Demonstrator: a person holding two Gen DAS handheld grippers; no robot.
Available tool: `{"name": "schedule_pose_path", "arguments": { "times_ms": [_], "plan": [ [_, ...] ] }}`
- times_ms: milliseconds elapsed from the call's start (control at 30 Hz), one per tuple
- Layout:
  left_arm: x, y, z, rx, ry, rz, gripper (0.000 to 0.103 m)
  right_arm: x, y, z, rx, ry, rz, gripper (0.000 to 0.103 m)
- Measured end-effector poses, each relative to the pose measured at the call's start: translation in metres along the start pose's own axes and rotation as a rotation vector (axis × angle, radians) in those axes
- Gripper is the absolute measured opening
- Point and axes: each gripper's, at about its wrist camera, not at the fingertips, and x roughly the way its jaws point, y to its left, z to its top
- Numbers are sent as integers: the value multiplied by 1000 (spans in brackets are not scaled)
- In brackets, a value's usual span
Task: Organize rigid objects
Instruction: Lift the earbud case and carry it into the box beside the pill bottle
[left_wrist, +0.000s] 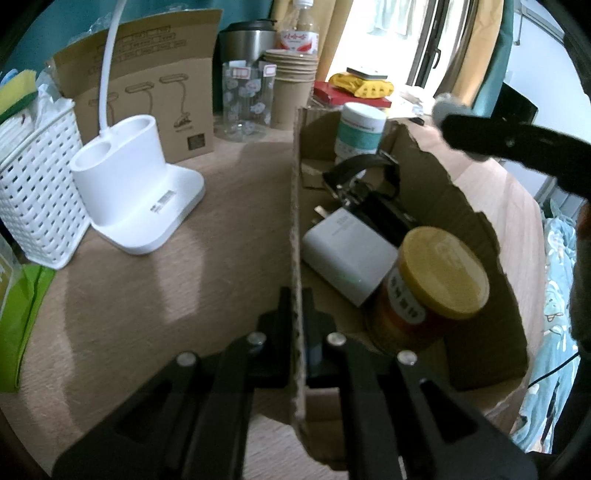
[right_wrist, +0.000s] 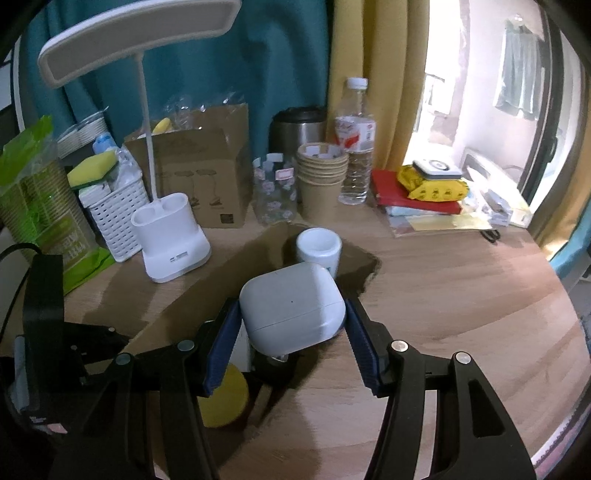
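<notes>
The right gripper (right_wrist: 291, 325) holds a white rounded plastic earbud case (right_wrist: 291, 306) crosswise between its blue ribbed pads (right_wrist: 221, 343), jaws about half spread and pressed on the case's two sides, its long axis running from pad to pad. The case hangs directly above the open brown cardboard box (left_wrist: 480, 258), so the coming move looks like a short drop straight down. The left gripper (left_wrist: 297, 332) is shut tight on the box's near corrugated wall, apparently to steady it. Inside the box lie a white square charger block (left_wrist: 347, 258), a yellow-lidded round jar (left_wrist: 436, 280) tipped on its side, a black strapped device (left_wrist: 369, 177) and a white tub with a teal label (left_wrist: 360, 129) at the far end. Free floor shows between the charger and the far tub; the jar sits under the right gripper's left pad and could be struck. Outside, a white desk-lamp base (left_wrist: 136, 195) and a white woven plastic basket (left_wrist: 37, 199) stand well apart on the wooden tabletop (right_wrist: 461, 314).
</notes>
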Motion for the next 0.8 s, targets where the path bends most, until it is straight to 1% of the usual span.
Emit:
{"name": "schedule_pose_path", "arguments": {
  "times_ms": [267, 567, 800],
  "plan": [
    [0, -1, 0, -1, 0, 0, 4, 31, 14, 1, -18, 55, 60, 60],
    [0, 0, 0, 0, 0, 0, 4, 63, 10, 1, -1, 113, 65, 60],
    [0, 1, 0, -1, 0, -1, 4, 75, 13, 2, -23, 137, 64, 60]
  ]
}}
